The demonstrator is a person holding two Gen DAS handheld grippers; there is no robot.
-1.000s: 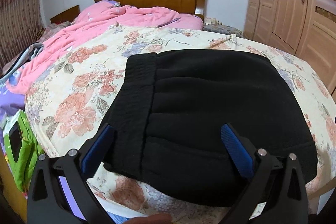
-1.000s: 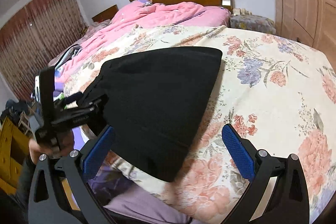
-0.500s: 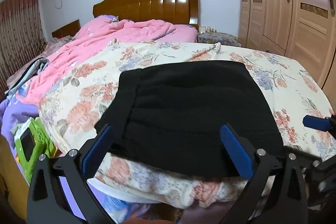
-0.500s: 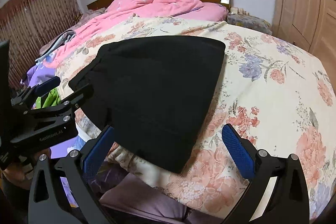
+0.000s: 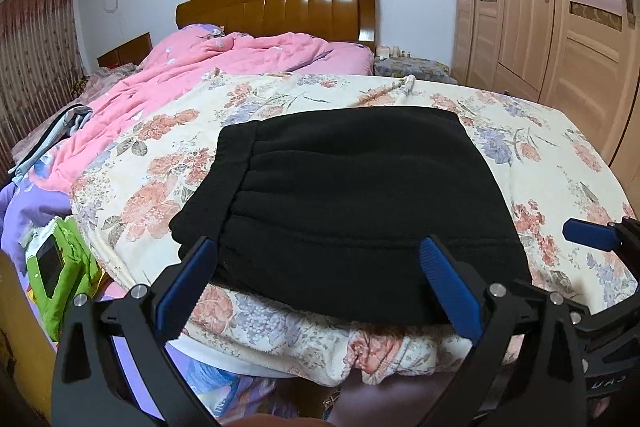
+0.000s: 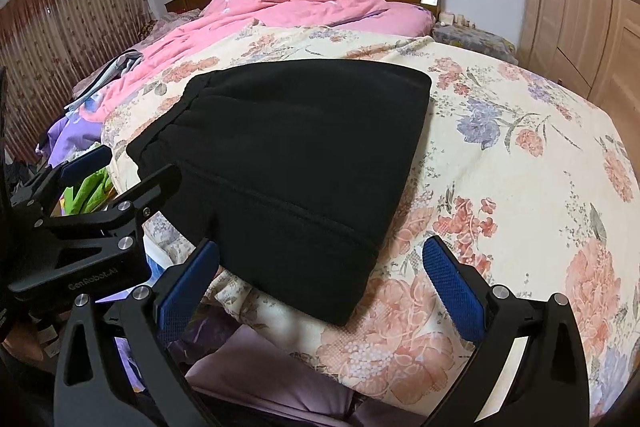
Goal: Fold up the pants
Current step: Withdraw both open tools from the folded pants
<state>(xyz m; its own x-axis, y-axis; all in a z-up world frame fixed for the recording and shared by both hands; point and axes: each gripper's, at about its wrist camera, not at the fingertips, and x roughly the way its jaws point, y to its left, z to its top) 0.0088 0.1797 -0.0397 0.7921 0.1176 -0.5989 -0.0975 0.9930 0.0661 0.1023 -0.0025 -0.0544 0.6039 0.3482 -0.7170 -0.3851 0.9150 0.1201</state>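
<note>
There, the black pants [image 5: 352,203] lie folded into a compact block near the foot edge of the bed [image 5: 280,331], resting flat on the floral quilt [image 5: 552,163]. The gathered waistband [image 5: 224,179] sits along the block's left side, and the nearest edge reaches almost to where the quilt drops over the mattress. Nothing is touching the cloth.

The left claw [image 5: 316,283] hangs just off the foot of the bed, its 2 blue-padded fingers spread wide with only air between them, the pants in front of the tips. The right claw [image 6: 320,279] is beside it, equally wide open and holding nothing, facing the right corner of the block. Each claw shows at the edge of the other's view, so the 2 sit close together.

Further up the bed a rumpled pink comforter [image 5: 224,67] is heaped against the wooden headboard [image 5: 280,7]. A tall wooden wardrobe [image 5: 560,7] stands along the right wall, and dark red curtains [image 6: 68,7] hang on the left. A green item [image 5: 64,267] lies low beside the bed's left corner.
</note>
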